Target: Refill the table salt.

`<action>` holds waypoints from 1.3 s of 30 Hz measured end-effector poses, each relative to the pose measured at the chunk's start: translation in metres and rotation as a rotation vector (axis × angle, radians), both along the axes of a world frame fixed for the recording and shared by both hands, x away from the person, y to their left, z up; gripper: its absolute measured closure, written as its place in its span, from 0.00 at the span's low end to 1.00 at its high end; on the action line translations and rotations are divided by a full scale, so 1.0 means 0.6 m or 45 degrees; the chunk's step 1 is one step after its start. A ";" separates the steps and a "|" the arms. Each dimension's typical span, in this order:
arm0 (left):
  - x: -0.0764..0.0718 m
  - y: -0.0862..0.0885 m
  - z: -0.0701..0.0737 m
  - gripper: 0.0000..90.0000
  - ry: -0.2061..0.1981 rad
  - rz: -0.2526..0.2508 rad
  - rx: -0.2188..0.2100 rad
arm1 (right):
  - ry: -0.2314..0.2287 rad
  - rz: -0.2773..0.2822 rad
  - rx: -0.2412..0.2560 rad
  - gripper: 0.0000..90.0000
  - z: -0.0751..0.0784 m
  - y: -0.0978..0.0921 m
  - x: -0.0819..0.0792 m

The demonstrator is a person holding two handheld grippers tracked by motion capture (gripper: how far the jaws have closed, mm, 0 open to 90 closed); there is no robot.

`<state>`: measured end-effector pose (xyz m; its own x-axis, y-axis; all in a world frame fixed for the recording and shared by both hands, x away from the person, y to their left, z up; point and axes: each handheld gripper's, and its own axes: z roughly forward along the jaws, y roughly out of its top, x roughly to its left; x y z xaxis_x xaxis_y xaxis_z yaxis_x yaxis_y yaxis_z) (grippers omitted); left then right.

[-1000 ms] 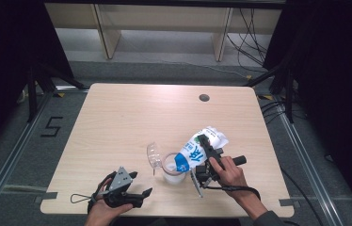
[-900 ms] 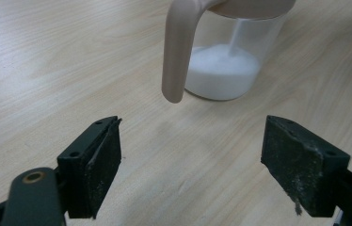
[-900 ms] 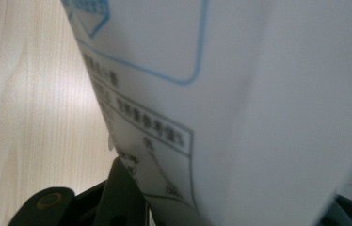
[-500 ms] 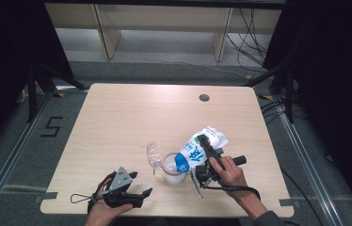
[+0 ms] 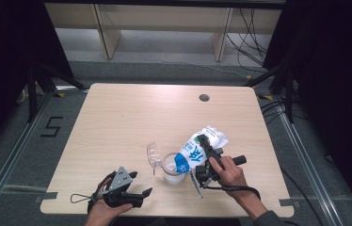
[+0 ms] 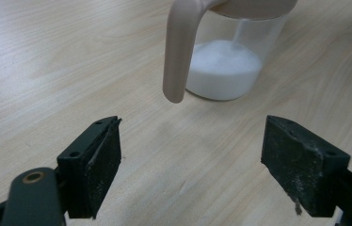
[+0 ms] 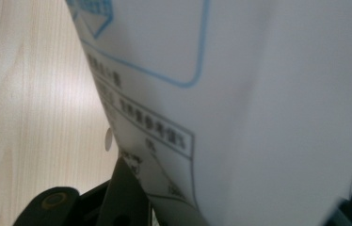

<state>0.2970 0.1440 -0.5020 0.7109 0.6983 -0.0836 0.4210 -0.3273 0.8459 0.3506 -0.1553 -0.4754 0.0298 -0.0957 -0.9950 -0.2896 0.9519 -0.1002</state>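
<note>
A clear jug (image 5: 172, 170) with white powder in its bottom stands near the table's front middle, its clear lid (image 5: 153, 155) flipped open to the left. A white and blue bag (image 5: 196, 149) is tilted with its lower end over the jug's mouth, and my right gripper (image 5: 205, 151) is shut on it. The bag's printed side (image 7: 240, 94) sits close up between those jaws. My left gripper (image 5: 141, 194) rests open near the front edge, left of the jug. It faces the jug (image 6: 226, 70) and its beige handle (image 6: 179, 52), with nothing between its pads (image 6: 103, 160).
The wooden table (image 5: 132, 117) has a round cable hole (image 5: 204, 98) at its back right. Beyond the far edge stand pale shelf legs (image 5: 106, 33) on a grey floor. Metal rails (image 5: 19, 150) run along both sides of the table.
</note>
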 end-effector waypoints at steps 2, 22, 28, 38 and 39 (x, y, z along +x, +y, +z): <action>-0.001 -0.002 0.000 0.22 0.005 0.010 -0.008 | -0.020 0.023 -0.021 0.75 0.001 0.000 0.002; 0.000 -0.001 -0.001 0.22 0.009 0.001 0.004 | 0.000 -0.011 -0.067 0.76 0.006 0.001 0.000; 0.000 0.000 -0.001 0.22 0.022 0.004 0.011 | -0.015 0.024 -0.050 0.77 0.004 0.001 0.002; 0.001 -0.001 -0.002 0.22 0.015 0.004 -0.005 | 0.039 -0.031 0.006 0.78 -0.003 -0.001 0.000; 0.001 0.000 -0.002 0.22 0.015 0.003 -0.004 | 0.040 -0.030 0.005 0.78 -0.002 -0.001 0.000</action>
<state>0.2978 0.1437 -0.5030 0.7081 0.6998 -0.0943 0.4317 -0.3234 0.8421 0.3505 -0.1560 -0.4769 -0.0038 -0.0919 -0.9958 -0.2698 0.9589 -0.0875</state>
